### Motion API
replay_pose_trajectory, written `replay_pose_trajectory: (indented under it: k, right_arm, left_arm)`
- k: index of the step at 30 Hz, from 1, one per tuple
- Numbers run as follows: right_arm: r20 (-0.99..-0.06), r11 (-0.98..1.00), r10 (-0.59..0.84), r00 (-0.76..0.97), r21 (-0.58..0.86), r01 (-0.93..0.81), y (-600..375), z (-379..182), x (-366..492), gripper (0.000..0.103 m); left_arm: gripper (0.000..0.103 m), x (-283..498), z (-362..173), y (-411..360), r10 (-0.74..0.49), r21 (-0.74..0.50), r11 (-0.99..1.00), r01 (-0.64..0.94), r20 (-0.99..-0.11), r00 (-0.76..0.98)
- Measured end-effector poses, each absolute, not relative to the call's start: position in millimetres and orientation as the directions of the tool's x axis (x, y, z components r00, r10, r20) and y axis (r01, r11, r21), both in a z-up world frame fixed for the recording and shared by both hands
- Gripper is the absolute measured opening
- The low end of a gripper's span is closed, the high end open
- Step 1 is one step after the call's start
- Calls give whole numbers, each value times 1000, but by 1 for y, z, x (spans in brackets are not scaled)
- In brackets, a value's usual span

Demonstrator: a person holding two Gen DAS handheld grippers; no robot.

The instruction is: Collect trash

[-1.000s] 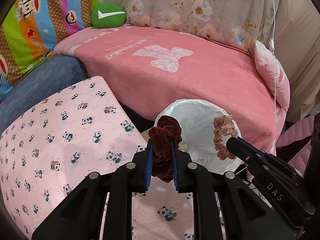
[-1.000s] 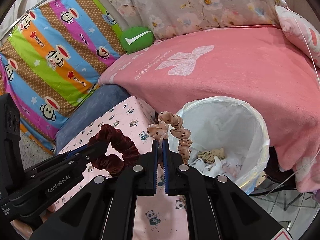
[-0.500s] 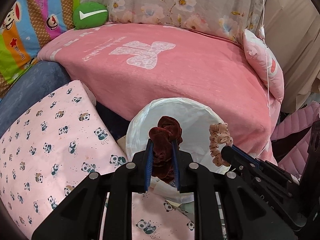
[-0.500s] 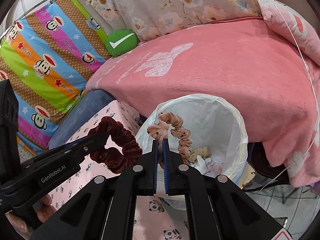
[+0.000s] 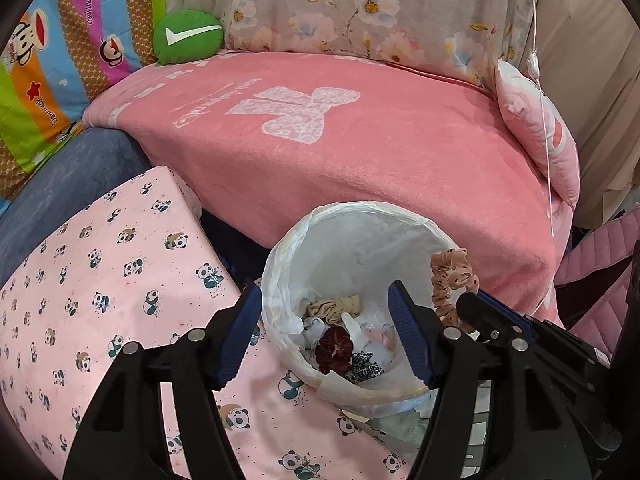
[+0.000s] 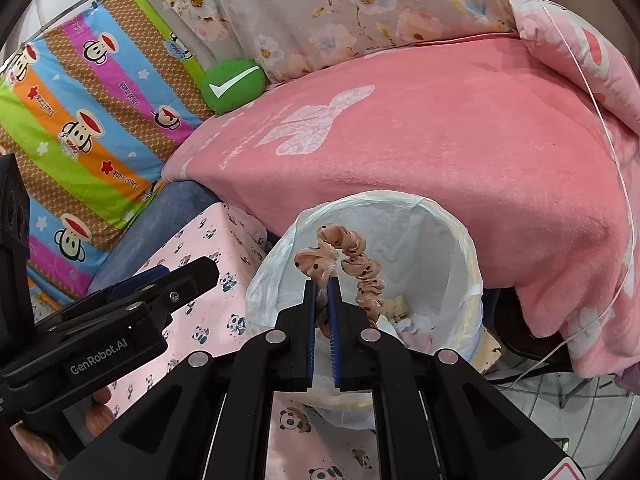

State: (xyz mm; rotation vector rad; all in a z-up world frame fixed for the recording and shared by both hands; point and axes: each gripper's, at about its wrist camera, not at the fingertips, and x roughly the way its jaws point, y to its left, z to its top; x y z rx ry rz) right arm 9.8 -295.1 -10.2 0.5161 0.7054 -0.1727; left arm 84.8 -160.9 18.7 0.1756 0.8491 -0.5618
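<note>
A white-lined trash bin (image 5: 362, 209) (image 6: 400, 197) stands between a panda-print cushion and the pink bed. A maroon scrunchie (image 5: 334, 349) lies inside it among a beige scrunchie (image 5: 335, 306) and scraps. My left gripper (image 5: 324, 292) hangs over the bin's near rim, its jaws opening wide with nothing between them; in the right wrist view its fingers (image 6: 180, 276) show at the left. My right gripper (image 6: 322, 280) (image 5: 468, 300) holds a peach spotted scrunchie (image 6: 352, 252) (image 5: 452, 280) over the bin's mouth. Its jaws are starting to open, the fabric still pinched between the pads.
The pink blanket (image 5: 360, 152) covers the bed behind the bin. The panda cushion (image 5: 100, 272) lies at the left. A green check-mark cushion (image 5: 188, 36) and a pink pillow (image 5: 536, 136) sit at the back. A thin white cord (image 6: 612, 152) hangs at the right. Fingers of a hand (image 6: 100, 412) show under the left gripper.
My left gripper has opened and the maroon scrunchie has dropped into the bin. Both grippers came over the bin and then held still. The right gripper's pads have parted slightly.
</note>
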Motion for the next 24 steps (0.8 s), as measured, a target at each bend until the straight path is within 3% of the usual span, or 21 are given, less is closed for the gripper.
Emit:
replay_pose_trajectory:
  k: [11, 18, 20, 24]
  right_arm:
    - [-667, 893, -26, 745, 320, 317, -282, -4, 20, 15]
    - [-695, 908, -71, 716, 252, 335, -271, 6, 20, 27]
    - [-704, 912, -88, 705, 228, 342, -266, 10, 16, 35]
    - [-716, 921, -102, 690, 194, 339, -259, 12, 10, 43]
  left_arm:
    - [62, 92, 13, -146, -350, -55, 874, 482, -759, 549]
    - [71, 88, 11, -132, -311, -30, 895, 445, -757, 575]
    - [72, 86, 11, -127, -308, -29, 898, 439, -755, 580]
    - [74, 80, 12, -120, -291, -15, 905, 425, -750, 594]
